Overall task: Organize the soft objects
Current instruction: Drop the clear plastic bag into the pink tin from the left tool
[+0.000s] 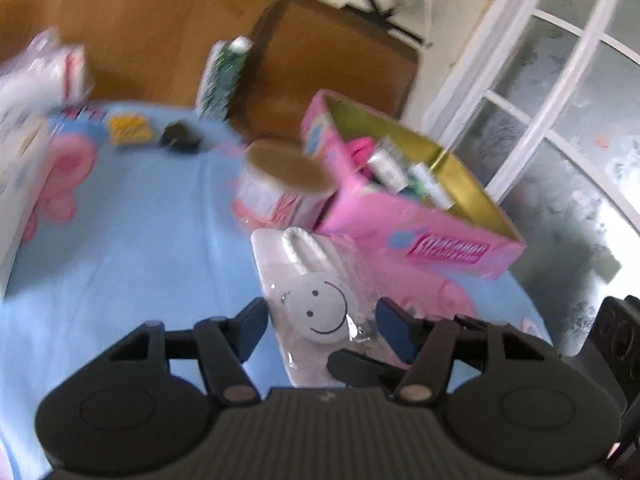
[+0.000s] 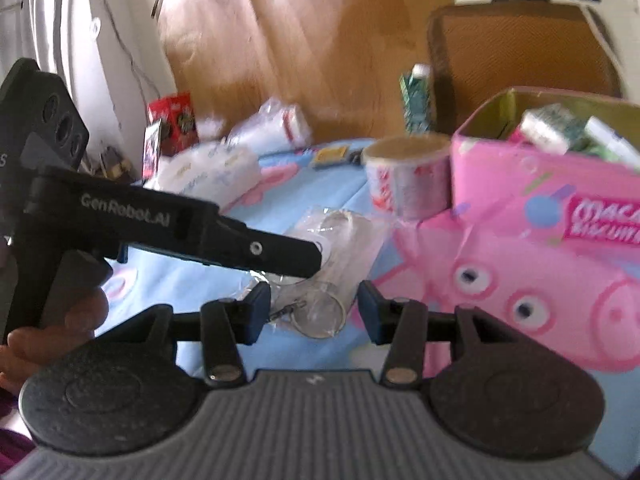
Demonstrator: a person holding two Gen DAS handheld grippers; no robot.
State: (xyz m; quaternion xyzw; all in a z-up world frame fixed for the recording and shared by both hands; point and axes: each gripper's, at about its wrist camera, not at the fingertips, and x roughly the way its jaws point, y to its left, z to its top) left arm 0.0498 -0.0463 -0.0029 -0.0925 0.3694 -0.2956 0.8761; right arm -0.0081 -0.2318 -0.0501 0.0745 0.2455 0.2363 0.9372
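Observation:
A white bunny plush [image 1: 320, 308] with a smiley face lies in a clear plastic bag [image 1: 280, 264] on the blue cartoon tablecloth [image 1: 140, 240]. My left gripper [image 1: 320, 320] straddles the plush's head, its blue pads a little apart from it on both sides. In the right wrist view the left gripper [image 2: 312, 260] reaches in from the left over the bag [image 2: 344, 240]. My right gripper [image 2: 314, 308] stands open around the bag's near end, where a metal key ring [image 2: 320, 320] shows. An open pink tin [image 1: 420, 236] [image 2: 540, 200] with several small items stands just beyond.
A round roll with a brown top [image 1: 288, 184] [image 2: 408, 176] sits against the pink tin. White soft packs [image 1: 40, 72] [image 2: 208, 172] lie at the far left. A yellow packet [image 1: 130, 130], a dark lump [image 1: 180, 138], a green carton [image 1: 226, 76] and a brown chair [image 1: 332, 68] are beyond.

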